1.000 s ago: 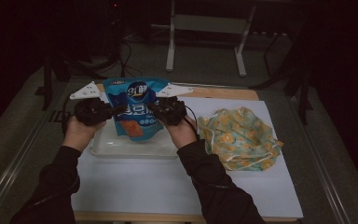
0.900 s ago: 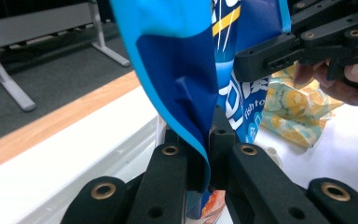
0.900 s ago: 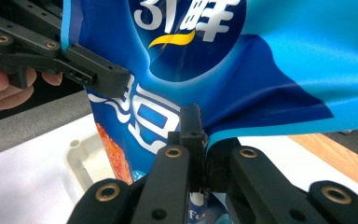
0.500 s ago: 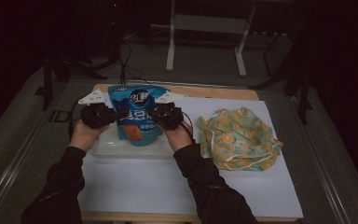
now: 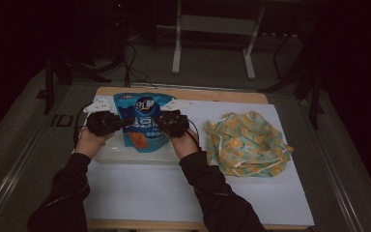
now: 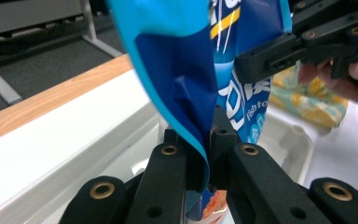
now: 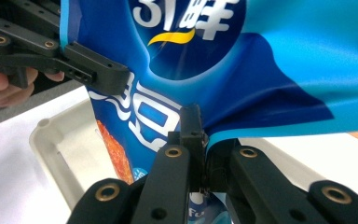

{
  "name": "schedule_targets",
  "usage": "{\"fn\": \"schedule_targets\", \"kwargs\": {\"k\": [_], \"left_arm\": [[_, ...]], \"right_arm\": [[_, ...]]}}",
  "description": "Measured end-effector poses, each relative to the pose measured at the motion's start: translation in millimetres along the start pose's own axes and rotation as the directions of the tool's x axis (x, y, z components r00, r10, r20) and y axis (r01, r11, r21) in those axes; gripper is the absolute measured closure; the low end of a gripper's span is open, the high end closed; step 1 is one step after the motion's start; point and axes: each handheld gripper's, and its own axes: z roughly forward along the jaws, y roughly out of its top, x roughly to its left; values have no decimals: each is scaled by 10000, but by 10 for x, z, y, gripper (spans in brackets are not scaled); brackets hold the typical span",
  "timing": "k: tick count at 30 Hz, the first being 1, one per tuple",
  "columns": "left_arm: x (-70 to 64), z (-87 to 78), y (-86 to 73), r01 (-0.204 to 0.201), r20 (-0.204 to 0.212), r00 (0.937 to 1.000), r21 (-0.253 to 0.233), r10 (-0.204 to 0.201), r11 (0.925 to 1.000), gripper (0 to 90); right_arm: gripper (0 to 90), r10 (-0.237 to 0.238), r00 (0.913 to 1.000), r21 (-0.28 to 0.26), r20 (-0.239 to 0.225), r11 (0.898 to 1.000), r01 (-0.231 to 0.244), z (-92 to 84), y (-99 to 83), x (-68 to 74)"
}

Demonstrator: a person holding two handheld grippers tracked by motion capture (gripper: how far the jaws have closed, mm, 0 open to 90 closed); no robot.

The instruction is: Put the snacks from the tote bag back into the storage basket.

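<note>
A blue snack bag point(image 5: 142, 121) hangs upright over a shallow white tray point(image 5: 125, 155), its lower end down inside the tray. My left gripper point(image 5: 121, 123) is shut on the bag's left edge and my right gripper point(image 5: 159, 123) on its right edge. In the left gripper view the jaws point(image 6: 208, 140) pinch a fold of the bag point(image 6: 177, 56), with the right gripper's black jaw point(image 6: 279, 51) across it farther off. In the right gripper view the jaws point(image 7: 200, 135) clamp the bag point(image 7: 191, 60) above the tray point(image 7: 60, 154).
A crumpled yellow patterned cloth point(image 5: 246, 142) lies on the white sheet point(image 5: 174, 193) to the right of the tray. The table's wooden far edge point(image 5: 222, 95) is just behind the bag. Dark floor and a metal stand point(image 5: 212, 29) lie beyond.
Both hands have come down and slightly closer together, lowering the blue bag into the tray. Both grips have held.
</note>
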Motion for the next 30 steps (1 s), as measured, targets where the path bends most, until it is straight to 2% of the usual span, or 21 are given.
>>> {"fn": "schedule_targets", "kwargs": {"k": [5,8,12,14,15,16,18,19,20,22,25,26,27,29,30], "left_arm": [[11,-8,-41,128,128,9998,-240,-125,9996,871],[27,-10,-39,390,148,9991,-247,-386,9989,860],[5,-17,-26,332,24,9994,-174,-332,9993,823],[2,-22,-23,398,86,9992,-120,-397,9991,735],[-1,-24,-19,421,107,9991,-126,-420,9990,724],[1,-20,-12,575,225,9981,-116,-572,9983,685],[-1,-16,1,747,304,9968,-107,-743,9971,599],[-13,-23,7,714,299,9970,-210,-707,9972,572],[-24,-26,12,698,201,9974,-221,-693,9973,565],[-45,-37,22,716,-12,9974,-289,-716,9970,472],[-68,-71,24,693,-42,9976,-365,-695,9969,455],[-76,-79,21,711,-109,9974,-380,-716,9967,425],[-82,-87,19,772,-187,9968,-394,-780,9962,359],[-79,-102,4,819,247,9964,-409,-809,9958,269],[-97,-103,6,759,173,9970,-368,-753,9964,133]], "right_arm": [[887,47,10000,-105,-18,9999,-47,-5,-25,6],[886,117,9999,-99,-32,9999,-118,-9,-28,9],[866,333,9994,-64,-128,9994,-334,-8,-21,-14],[799,479,9984,-55,-298,9988,-481,-18,-10,-42],[768,502,9980,-51,-373,9987,-504,-21,-3,-52],[749,525,9978,4,-408,9986,-525,-24,6,-61],[670,525,9975,83,-474,9986,-521,-29,17,-73],[617,507,9975,73,-500,9987,-504,-33,21,-72],[582,390,9982,107,-455,9992,-386,-42,33,-64],[524,276,9987,111,-427,9996,-272,-60,43,-63],[439,317,9988,129,-385,9994,-312,-93,46,-93],[383,396,9983,85,-434,9992,-392,-104,42,-107],[357,448,9979,66,-469,9990,-445,-111,39,-117],[262,506,9978,72,-423,9987,-503,-127,27,-140],[197,479,9979,111,-428,9988,-475,-132,22,-145]]}}
